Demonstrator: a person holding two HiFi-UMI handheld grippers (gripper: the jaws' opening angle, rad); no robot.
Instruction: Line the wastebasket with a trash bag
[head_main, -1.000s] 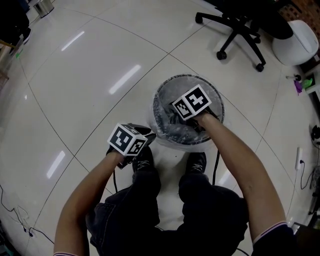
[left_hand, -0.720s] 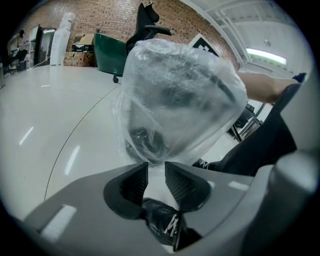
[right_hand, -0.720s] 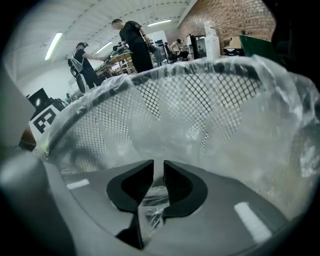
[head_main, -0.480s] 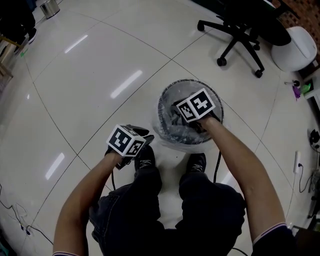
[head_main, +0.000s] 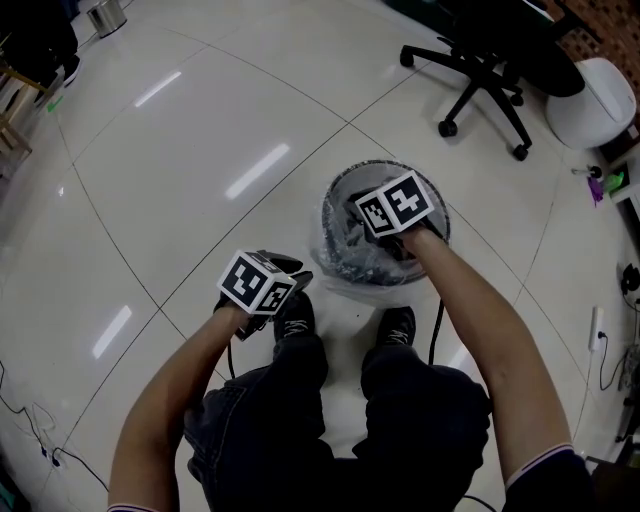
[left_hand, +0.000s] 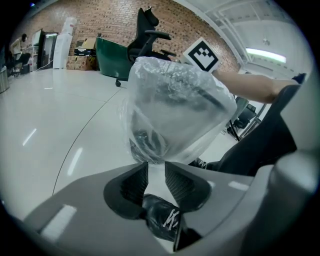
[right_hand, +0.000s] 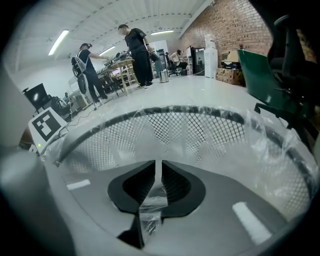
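**Fig.** Head view plus both tool views, largest item first.

- Pale tiled floor fills the head view. A black office chair stands at upper R, well apart from the person.
- The person's legs, in dark trousers, are at the bottom. The black shoes stop just short of the wastebasket.
- The basket is round black mesh, upright on the floor directly ahead of the shoes.
- The clear trash bag lies inside the mesh and folds out over the rim, covering the outer wall.
- R tool is down in the basket mouth. Its jaws are nearly together and have just been closing, pinching a crumpled strip of bag film at their rear.
- L tool is outside the basket, on the person's L and near its wall. Its jaws are well apart w/ nothing betw. them.
- The marker cubes carry b/w square patterns.
- One shoe has a small white mark, not legible.
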